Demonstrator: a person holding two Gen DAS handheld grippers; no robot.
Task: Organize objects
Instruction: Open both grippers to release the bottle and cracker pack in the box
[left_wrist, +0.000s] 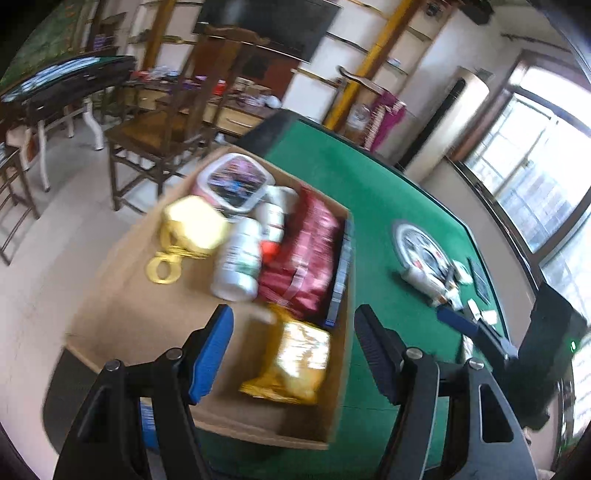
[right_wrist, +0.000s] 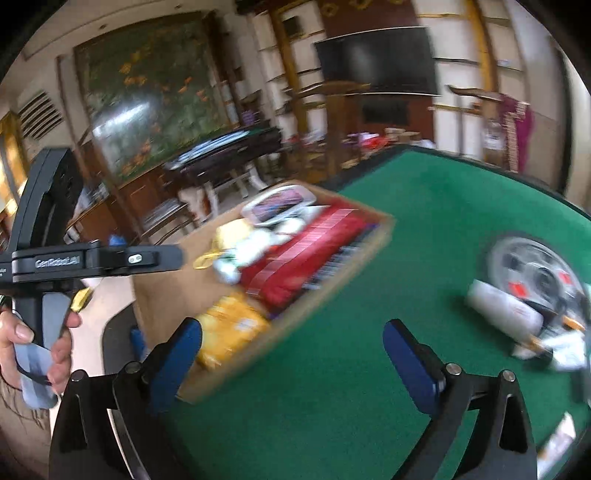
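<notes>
Your left gripper (left_wrist: 293, 345) hangs over the near end of the cardboard box (left_wrist: 341, 369) with its jaws apart and nothing between them, the gold packet (left_wrist: 291, 363) lying in the box just below. Your right gripper (right_wrist: 291, 354) is spread wide and empty over the green table (right_wrist: 424, 206), beside the box's near corner. The box sits at the table's edge and holds a red bag (left_wrist: 303, 258), a white bottle (left_wrist: 240, 264), a yellow jar (left_wrist: 194, 225) and a lidded tub (left_wrist: 236, 182), while more small items lie by the round tray (right_wrist: 532, 273) farther off on the table.
</notes>
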